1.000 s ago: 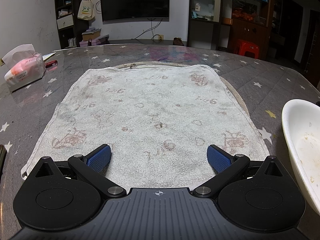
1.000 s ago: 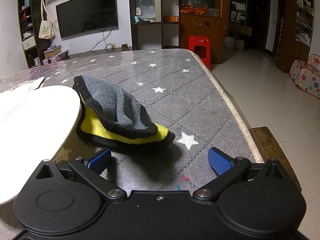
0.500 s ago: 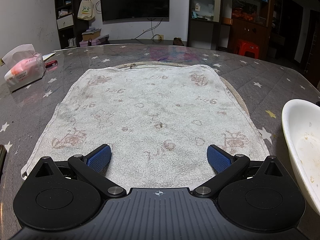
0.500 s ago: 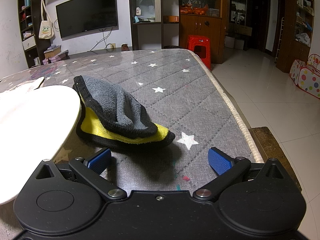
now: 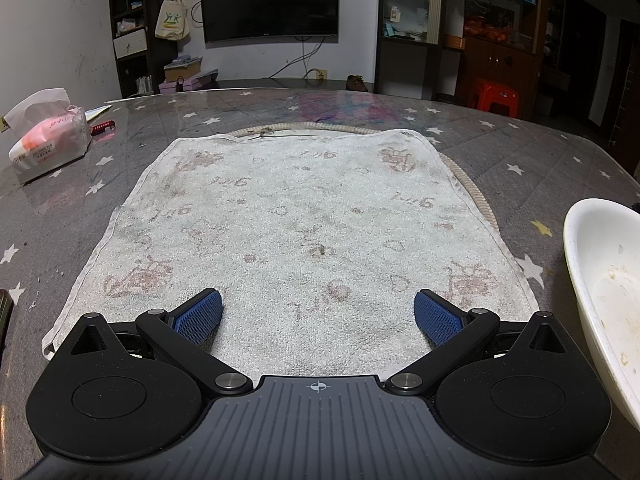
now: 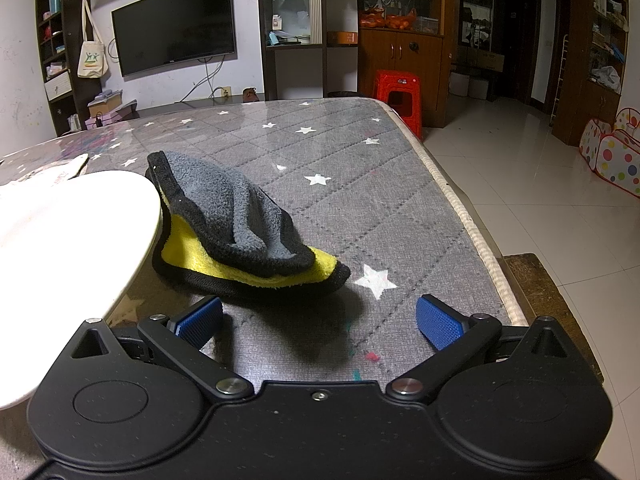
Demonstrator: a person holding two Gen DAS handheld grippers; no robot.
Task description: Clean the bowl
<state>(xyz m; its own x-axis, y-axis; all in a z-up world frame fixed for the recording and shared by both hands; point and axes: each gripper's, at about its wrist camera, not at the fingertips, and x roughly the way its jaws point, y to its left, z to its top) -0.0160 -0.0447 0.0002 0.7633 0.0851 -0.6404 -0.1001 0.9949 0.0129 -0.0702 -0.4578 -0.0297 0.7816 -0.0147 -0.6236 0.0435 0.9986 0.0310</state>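
Observation:
A white bowl (image 5: 608,280) with brown food smears inside stands at the right edge of the left wrist view; its outer wall (image 6: 60,260) fills the left of the right wrist view. A crumpled grey and yellow cloth (image 6: 236,224) lies on the table just right of the bowl, touching or nearly touching it. My right gripper (image 6: 318,320) is open, a short way in front of the cloth, with nothing between its blue pads. My left gripper (image 5: 316,314) is open and empty over the near edge of a stained white towel (image 5: 296,220).
The towel lies spread flat on the grey star-patterned table (image 5: 520,152). A tissue pack (image 5: 48,140) sits at the far left. The table's right edge (image 6: 460,208) drops to a tiled floor; a red stool (image 6: 398,96) stands beyond.

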